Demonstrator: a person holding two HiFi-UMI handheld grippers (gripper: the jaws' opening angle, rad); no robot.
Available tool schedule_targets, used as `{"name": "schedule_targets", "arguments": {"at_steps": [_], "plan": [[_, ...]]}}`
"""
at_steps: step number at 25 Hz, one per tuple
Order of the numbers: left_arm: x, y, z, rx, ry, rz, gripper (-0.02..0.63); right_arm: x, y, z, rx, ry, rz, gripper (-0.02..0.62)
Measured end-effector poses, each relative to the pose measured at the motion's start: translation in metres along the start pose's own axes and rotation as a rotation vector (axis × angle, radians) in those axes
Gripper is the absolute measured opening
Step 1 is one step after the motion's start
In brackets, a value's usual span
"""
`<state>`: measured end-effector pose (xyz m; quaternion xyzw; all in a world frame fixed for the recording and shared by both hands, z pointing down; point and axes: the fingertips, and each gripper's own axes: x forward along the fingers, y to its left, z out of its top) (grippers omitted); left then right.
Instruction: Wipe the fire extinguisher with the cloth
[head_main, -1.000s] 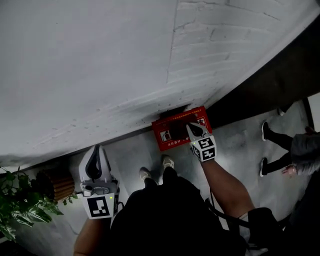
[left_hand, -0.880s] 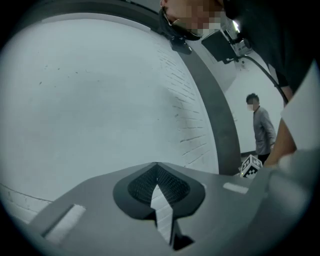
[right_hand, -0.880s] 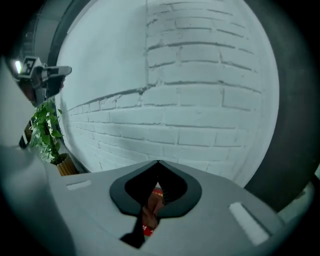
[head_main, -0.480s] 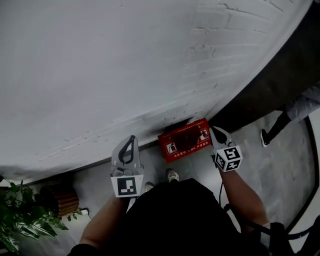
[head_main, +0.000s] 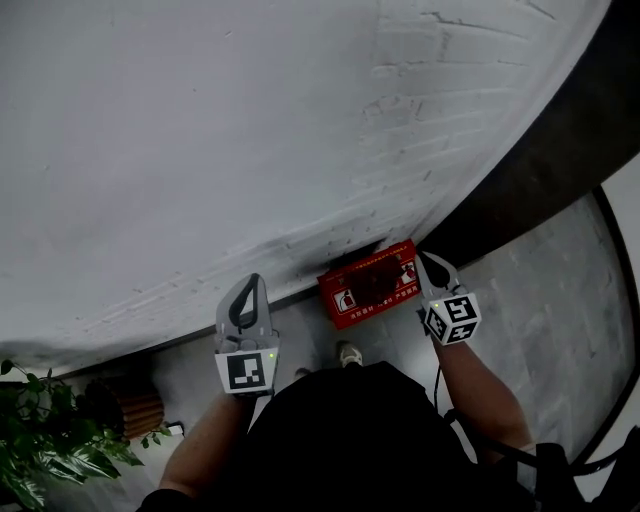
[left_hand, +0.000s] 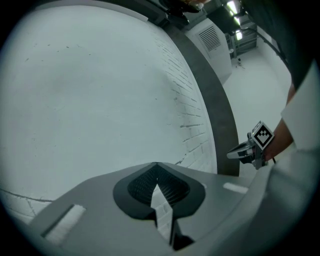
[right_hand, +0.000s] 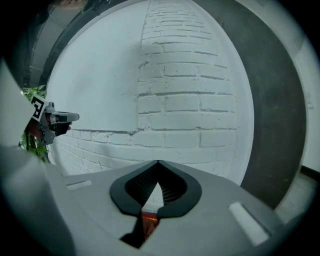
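Observation:
A red fire extinguisher box (head_main: 372, 284) stands on the floor against the white brick wall (head_main: 250, 130); its top is dark. I see no cloth in any view. My right gripper (head_main: 425, 258) hangs just right of the box, jaws shut and empty. In the right gripper view the gripper (right_hand: 158, 162) faces the bricks, and a sliver of the red box (right_hand: 149, 220) shows below the closed jaws. My left gripper (head_main: 249, 280) is left of the box and apart from it. It (left_hand: 157, 164) points at the wall with its tips together, holding nothing.
A dark vertical band (head_main: 540, 170) runs up the wall right of the box. A leafy plant (head_main: 40, 445) and a slatted wooden object (head_main: 135, 410) stand at the lower left. My shoe (head_main: 348, 352) is on the grey floor just before the box.
My right gripper has lifted off the top of the red box to its right side. The left gripper has swung in from the far left toward the wall. A bystander at the right has left the view.

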<state>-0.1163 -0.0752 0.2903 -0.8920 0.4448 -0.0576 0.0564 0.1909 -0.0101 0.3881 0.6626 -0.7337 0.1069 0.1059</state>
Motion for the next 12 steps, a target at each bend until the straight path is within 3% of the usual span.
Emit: {"name": "schedule_targets", "arguments": {"at_steps": [12], "plan": [[0.0,-0.007,0.007,-0.003,0.003,0.032,0.0,-0.003,-0.017,0.021,0.007,-0.059,0.011,0.0]]}}
